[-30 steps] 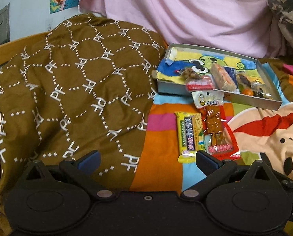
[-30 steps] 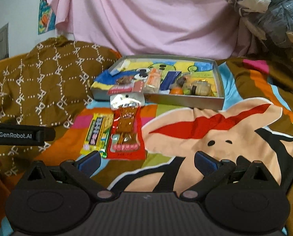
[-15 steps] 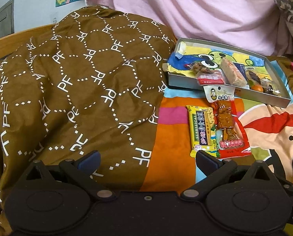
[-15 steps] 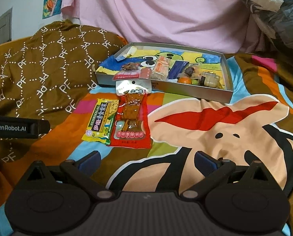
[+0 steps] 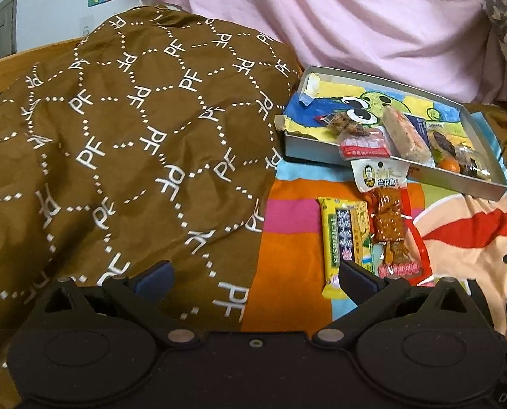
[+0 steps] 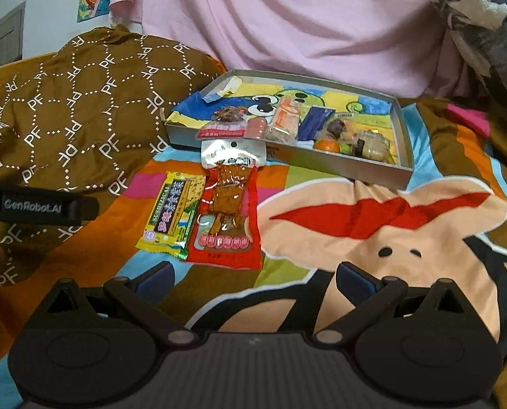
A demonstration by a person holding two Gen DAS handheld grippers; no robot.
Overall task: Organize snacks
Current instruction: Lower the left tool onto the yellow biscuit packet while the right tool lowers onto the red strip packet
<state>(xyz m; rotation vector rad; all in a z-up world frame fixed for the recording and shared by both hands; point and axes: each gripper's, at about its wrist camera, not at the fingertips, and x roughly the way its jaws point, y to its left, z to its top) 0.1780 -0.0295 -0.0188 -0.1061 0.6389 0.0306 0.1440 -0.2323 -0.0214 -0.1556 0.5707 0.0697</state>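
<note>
A yellow snack packet and a red packet of brown pieces lie side by side on the colourful bedsheet. Behind them a shallow grey box with a cartoon lining holds several small snacks. My left gripper is open, low over the brown cover, its right finger near the yellow packet's near end. My right gripper is open above the cartoon print, short of both packets. Neither holds anything.
A bulky brown quilt printed with white letters fills the left side. Pink cloth hangs behind the box. A dark bundle sits at the far right. The left gripper's body shows at the left edge.
Both grippers have moved forward toward the packets and box, which now look larger and nearer. The jaws stayed open throughout. No snack has moved.
</note>
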